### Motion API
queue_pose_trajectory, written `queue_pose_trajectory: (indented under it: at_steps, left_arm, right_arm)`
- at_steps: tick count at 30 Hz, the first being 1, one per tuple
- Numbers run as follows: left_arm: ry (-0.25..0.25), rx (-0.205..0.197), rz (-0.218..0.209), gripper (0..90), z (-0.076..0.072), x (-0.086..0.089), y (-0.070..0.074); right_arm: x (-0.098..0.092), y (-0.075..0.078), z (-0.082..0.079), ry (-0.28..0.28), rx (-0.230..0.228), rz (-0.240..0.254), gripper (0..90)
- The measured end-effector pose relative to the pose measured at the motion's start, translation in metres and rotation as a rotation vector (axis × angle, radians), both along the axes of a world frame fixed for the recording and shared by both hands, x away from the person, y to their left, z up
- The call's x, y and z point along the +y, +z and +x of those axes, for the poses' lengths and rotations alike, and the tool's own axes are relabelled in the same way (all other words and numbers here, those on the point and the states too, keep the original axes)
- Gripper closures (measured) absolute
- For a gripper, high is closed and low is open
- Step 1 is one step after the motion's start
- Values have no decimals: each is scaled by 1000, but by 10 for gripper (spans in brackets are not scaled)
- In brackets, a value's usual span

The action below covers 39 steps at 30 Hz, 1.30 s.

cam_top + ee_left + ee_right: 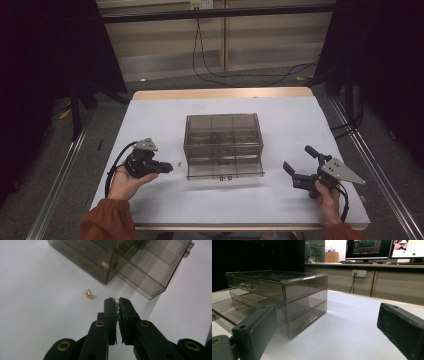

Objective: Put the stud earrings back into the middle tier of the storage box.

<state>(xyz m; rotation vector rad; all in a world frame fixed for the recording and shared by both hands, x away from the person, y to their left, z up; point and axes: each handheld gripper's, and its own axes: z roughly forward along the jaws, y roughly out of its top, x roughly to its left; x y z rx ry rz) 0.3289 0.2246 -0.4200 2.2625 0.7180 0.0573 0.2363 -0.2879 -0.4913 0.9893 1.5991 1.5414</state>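
A smoky see-through drawer box point(222, 131) stands mid-table, its bottom drawer point(225, 169) pulled out toward me. My left gripper point(170, 168) lies left of the drawer, held in a hand. In the left gripper view its jaws point(118, 300) are shut on a tiny gold piece point(117, 305) pinched at the tips. A second gold piece point(89, 294) lies loose on the white table just ahead, short of the box corner point(107, 277). My right gripper point(298, 158) is right of the drawer, open wide with nothing between its fingers point(257, 327). It looks toward the box point(287, 290).
The white table top point(280, 125) has bare room on both sides of the box. Black frame posts and curtains flank the table. Cables hang on the back wall point(210, 60). Monitors sit on a far counter point(367, 250).
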Motion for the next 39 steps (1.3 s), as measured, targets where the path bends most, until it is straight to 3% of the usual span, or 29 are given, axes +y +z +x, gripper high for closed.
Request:
queue_pose_trajectory:
  at_steps: [5, 10, 22, 34, 37, 39]
  left_arm:
    - [-1, -37, -44, 856, -4, -4, 7]
    - [-17, -46, -76, 856, -5, -10, 14]
    - [-90, -65, -68, 855, -1, -43, 30]
    - [-199, -60, 14, 855, 4, -89, 34]
    - [-227, -52, 64, 855, 7, -103, 33]
    - [-232, -46, 62, 855, 7, -109, 32]
  right_arm:
    - [0, 0, 0, 0, 0, 0, 28]
    - [0, 0, 0, 0, 2, 2, 28]
    - [0, 0, 0, 2, 1, 2, 28]
    - [0, 0, 0, 2, 0, 2, 28]
    - [0, 0, 0, 2, 0, 2, 28]
    - [0, 0, 0, 3, 0, 1, 28]
